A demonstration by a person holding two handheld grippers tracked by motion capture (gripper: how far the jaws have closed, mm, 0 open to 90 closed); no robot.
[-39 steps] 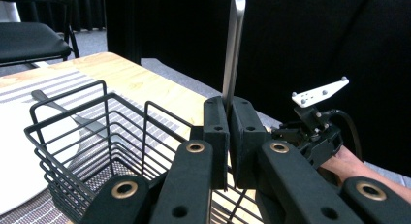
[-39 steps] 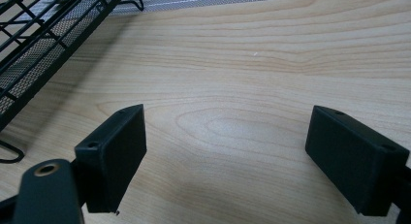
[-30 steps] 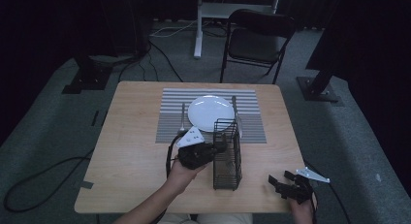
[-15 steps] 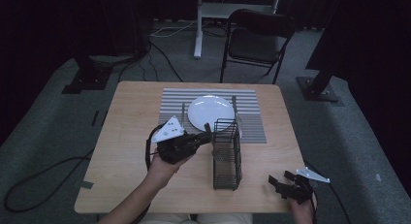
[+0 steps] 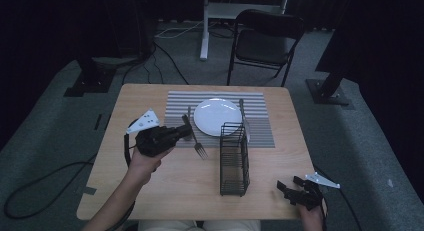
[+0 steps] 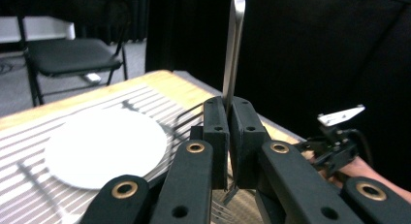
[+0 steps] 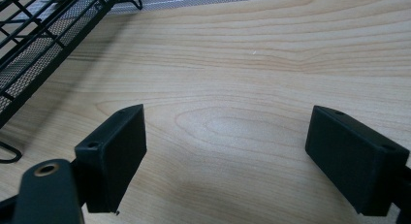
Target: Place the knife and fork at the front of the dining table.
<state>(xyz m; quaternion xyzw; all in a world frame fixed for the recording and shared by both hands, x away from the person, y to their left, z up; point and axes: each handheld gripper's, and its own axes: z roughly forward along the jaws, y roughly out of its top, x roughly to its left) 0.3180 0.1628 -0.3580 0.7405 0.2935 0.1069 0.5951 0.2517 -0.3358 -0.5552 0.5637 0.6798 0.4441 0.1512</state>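
My left gripper (image 5: 185, 134) hovers over the left part of the striped placemat (image 5: 175, 103), shut on a metal fork (image 5: 200, 148). In the left gripper view the fork's handle (image 6: 233, 44) rises straight up from the closed jaws and its tines (image 6: 227, 199) poke out below. A white plate (image 5: 217, 116) lies on the mat just right of that gripper, also seen as the plate (image 6: 104, 146). A knife (image 5: 241, 111) lies along the plate's right side. My right gripper (image 5: 287, 188) rests open at the table's front right, bare wood between its fingers (image 7: 116, 151).
A black wire rack (image 5: 234, 158) stands upright in front of the plate, between the two grippers; its mesh corner (image 7: 34, 49) is near the right gripper. A folding chair (image 5: 265, 41) stands behind the wooden table (image 5: 150, 191).
My left gripper has drawn away from the wire rack toward the left, carrying the fork. The right gripper has stayed put.
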